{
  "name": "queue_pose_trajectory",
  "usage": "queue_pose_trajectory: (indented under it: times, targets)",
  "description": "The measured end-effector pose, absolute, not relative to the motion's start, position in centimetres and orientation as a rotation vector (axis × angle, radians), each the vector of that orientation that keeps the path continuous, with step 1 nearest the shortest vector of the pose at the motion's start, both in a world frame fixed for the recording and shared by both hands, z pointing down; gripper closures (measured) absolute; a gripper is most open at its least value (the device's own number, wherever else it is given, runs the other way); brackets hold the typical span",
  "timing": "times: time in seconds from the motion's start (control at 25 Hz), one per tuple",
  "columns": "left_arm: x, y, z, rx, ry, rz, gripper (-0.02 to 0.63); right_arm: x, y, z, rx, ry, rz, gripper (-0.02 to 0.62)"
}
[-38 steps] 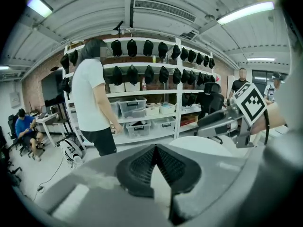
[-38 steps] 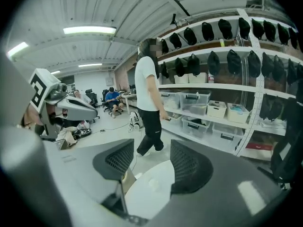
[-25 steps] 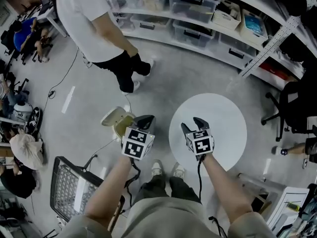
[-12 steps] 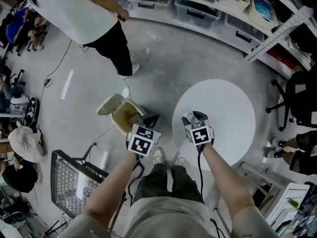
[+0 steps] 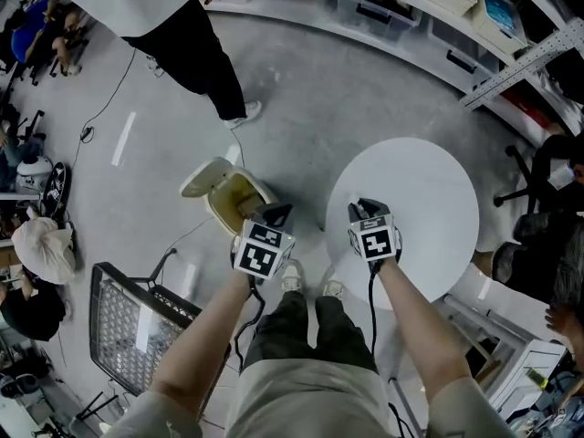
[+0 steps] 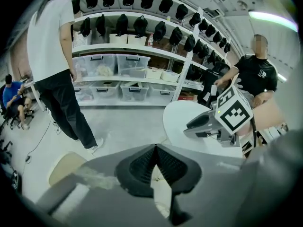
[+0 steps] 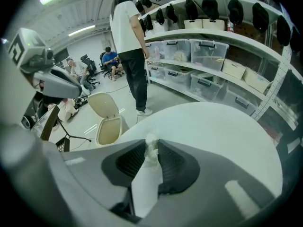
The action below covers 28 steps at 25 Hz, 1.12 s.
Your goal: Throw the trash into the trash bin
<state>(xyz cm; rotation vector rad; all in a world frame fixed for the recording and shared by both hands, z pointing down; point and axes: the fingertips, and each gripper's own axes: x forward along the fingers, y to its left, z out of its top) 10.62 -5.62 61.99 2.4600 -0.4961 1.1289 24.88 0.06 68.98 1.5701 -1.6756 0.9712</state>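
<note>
A crumpled piece of white paper trash (image 7: 147, 174) sits between the jaws of my right gripper (image 7: 150, 148), which are closing and press on it. This gripper (image 5: 363, 206) hovers over the near left part of the round white table (image 5: 429, 181); in the head view it hides the paper. My left gripper (image 5: 276, 212) is shut with nothing in it, its pads (image 6: 142, 162) meeting at the tip, just to the right of the cream trash bin (image 5: 230, 199). The bin stands on the floor with its lid (image 5: 203, 179) flipped open.
A person in a white shirt and black trousers (image 5: 196, 53) stands beyond the bin. Shelves with plastic boxes (image 5: 401, 7) line the back. A wire mesh frame (image 5: 128, 327) lies at my lower left, cables (image 5: 109, 140) run over the floor, and my shoes (image 5: 292, 279) sit between bin and table.
Both grippers have sunk lower. The right gripper's jaws, apart a second ago, now stand close together. The person in white has drifted towards the upper left of the head view.
</note>
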Motion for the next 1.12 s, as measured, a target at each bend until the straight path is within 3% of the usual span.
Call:
queue_pose_trajectory:
  times: [0.28, 0.6, 0.84, 1.12]
  targets:
    - [7.7, -8.6, 57.6, 2.504, -0.596, 1.058, 0.604, 22.9, -4.3, 62.7, 1.603, -1.82, 0.898, 0.511]
    - [-0.8, -13.7, 53.2, 2.452, -0.876, 0.973, 0.604, 14.8, -11.5, 57.2, 1.451, -2.053, 0.785, 0.511]
    - [-8.0, -14.5, 54.0, 2.35, -1.041, 0.923, 0.604, 6.6, -14.2, 58.9, 1.262, -2.141, 0.758, 0.511]
    - [-14.6, -14.6, 60.1, 2.252, -1.121, 0.893, 0.604, -1.1, -15.5, 66.6, 1.08, -2.117, 0.801, 0.511]
